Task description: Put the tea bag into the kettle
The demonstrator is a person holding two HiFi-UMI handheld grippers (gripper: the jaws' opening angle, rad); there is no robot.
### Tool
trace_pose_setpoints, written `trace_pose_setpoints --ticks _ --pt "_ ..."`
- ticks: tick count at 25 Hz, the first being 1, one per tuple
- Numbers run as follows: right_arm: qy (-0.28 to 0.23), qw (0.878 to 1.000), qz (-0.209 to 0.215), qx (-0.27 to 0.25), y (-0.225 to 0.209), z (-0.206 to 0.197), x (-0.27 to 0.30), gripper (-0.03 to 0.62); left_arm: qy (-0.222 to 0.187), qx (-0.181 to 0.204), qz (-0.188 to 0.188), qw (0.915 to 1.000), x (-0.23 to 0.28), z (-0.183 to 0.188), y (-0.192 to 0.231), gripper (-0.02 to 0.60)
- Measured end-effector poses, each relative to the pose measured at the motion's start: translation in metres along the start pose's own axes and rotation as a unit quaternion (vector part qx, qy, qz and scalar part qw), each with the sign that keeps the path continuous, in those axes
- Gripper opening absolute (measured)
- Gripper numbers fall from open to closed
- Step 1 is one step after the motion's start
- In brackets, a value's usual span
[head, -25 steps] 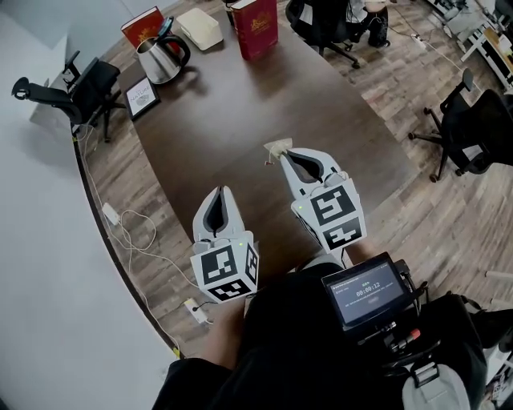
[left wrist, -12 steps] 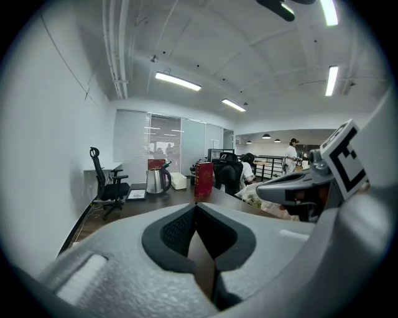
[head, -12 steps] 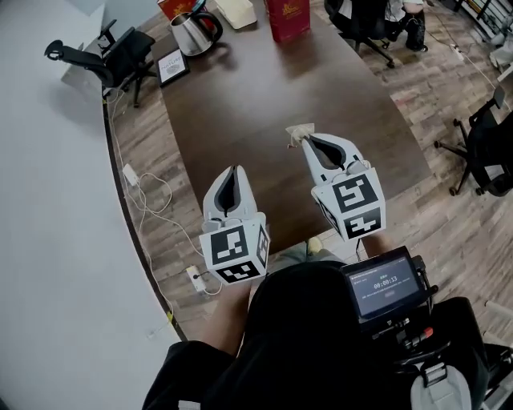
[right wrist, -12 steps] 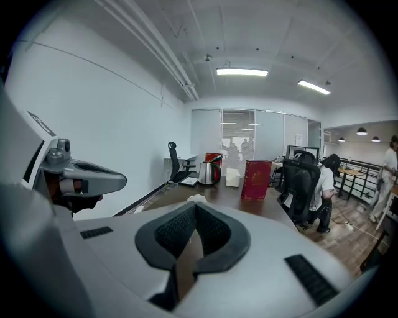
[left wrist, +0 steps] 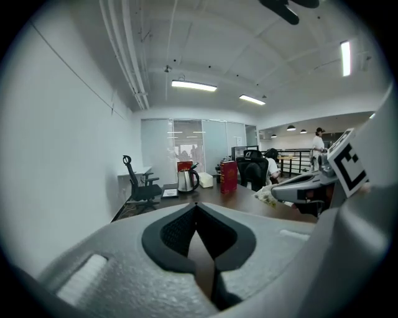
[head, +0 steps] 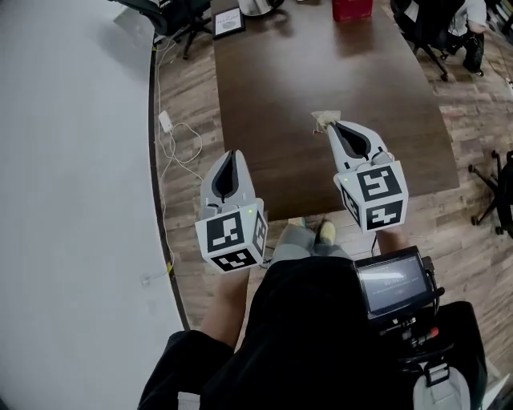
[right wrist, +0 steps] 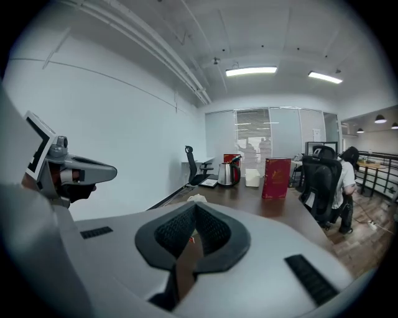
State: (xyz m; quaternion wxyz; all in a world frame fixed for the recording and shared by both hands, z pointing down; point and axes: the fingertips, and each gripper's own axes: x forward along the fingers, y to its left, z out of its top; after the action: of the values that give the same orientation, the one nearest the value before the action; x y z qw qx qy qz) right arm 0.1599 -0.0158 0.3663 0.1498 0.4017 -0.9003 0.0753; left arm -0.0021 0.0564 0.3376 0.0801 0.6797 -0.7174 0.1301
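Observation:
The steel kettle with a black handle stands at the far end of the dark table; in the head view only its base shows at the top edge. A pale tea bag sticks out from the tips of my right gripper, which is shut on it above the table's near half. In the right gripper view the tea bag peeks over the closed tips, far from the kettle. My left gripper is shut and holds nothing, near the table's left front corner.
A red book stands upright and a white box lies beside the kettle. A framed picture lies at the far left corner. Office chairs stand around the table. Cables trail on the floor at left.
The head view has tipped down, so the kettle and book slid to the top edge. Both grippers stay shut, the right one still on the tea bag.

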Motion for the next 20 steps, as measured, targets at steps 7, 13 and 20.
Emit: trace_pose_setpoints --ticks 7,13,20 --pt "-0.014 0.999 0.044 -0.016 0.036 0.013 0.006 0.008 -0.006 -0.003 0.044 0.9990 -0.030 0.001 0.026 0.005" --pt "-0.025 0.998 0.062 -0.022 0.052 0.027 0.007 0.008 -0.009 -0.002 0.051 0.9987 -0.034 0.008 0.033 0.003" --pt "-0.028 0.998 0.057 -0.009 0.045 0.034 0.008 0.008 -0.008 0.013 0.038 0.9991 -0.027 0.018 0.027 0.005"
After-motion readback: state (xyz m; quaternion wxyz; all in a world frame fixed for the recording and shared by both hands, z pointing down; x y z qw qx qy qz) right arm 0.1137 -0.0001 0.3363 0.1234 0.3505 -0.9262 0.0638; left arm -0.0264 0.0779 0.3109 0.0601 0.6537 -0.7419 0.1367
